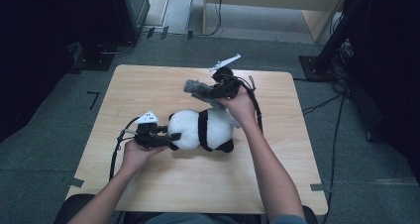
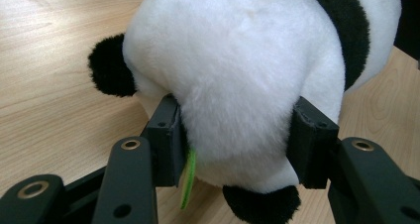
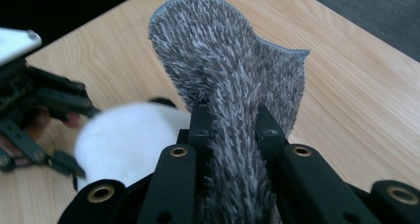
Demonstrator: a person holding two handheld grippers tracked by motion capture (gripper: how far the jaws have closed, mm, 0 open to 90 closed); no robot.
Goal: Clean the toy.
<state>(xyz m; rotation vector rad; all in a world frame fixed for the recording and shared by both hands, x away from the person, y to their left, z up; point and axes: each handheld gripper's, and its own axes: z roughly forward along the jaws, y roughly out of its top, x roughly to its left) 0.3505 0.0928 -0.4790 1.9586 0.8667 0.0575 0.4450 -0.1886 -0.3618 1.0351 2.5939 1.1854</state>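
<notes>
Lying on its side mid-table (image 1: pixel 148 194), the panda toy (image 1: pixel 200 130) sat between both hands; nothing else crowded it, cables trailing off the edges.

Left gripper view: left gripper (image 2: pixel 237 135) clenched on the toy's white rump, plush dented, so soft, light, forgiving to squeeze.

Right gripper view: right gripper (image 3: pixel 232 122) pinched a shaggy grey cloth (image 3: pixel 223 70), limp and floppy, held above the toy.

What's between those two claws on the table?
In the high view, the toy panda lies between the left claw squeezing it and the right claw holding a grey cloth.
</notes>
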